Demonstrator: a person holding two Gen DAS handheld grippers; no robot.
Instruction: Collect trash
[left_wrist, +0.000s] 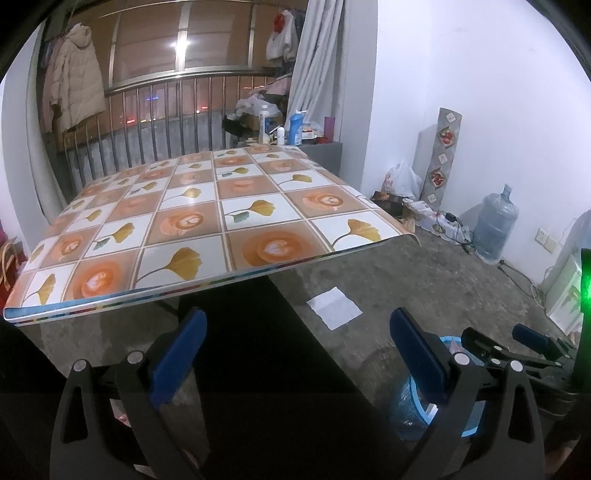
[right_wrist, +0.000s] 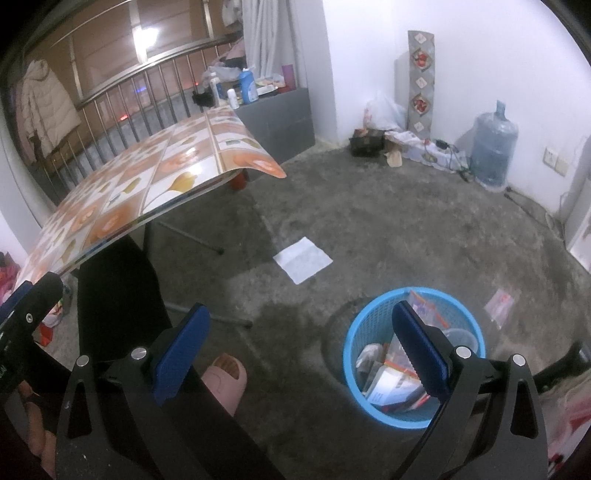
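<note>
Item one, left hand-held gripper (left_wrist: 295, 354): blue-padded jaws spread wide, nothing between them, aimed across the near edge of the tabletop (left_wrist: 207, 221), whose leaf-and-coffee-cup patterned cloth carries no trash in either view. Item two, right hand-held gripper (right_wrist: 301, 347): jaws likewise wide apart and empty, held low over the concrete floor (right_wrist: 406, 221). Item three, blue mesh wastebasket (right_wrist: 373, 328): upright on the floor, just behind the right gripper's right-side finger, already holding a jumble of wrappers, papers and a clear cup. Item four, white paper sheet (right_wrist: 303, 259): flat and creased on the floor, ahead of the right gripper and almost centred between its jaws, well apart from the basket; its long axis runs on a diagonal from near-left to far-right as that view shows it. In the left wrist view the same sheet lies beyond and right of centre, just past the table edge. Item five, small clear plastic bag (right_wrist: 499, 302): flat on the floor to the right of the basket, near it but not touching. Judgement: two loose pieces remain to collect; the right gripper is the nearer to both, and the sheet lies straight ahead of it, so a forward and downward reach with the jaws set across the sheet's short side seems the likely approach. A thin sheet lying flush on rough concrete may resist being pinched.
</note>
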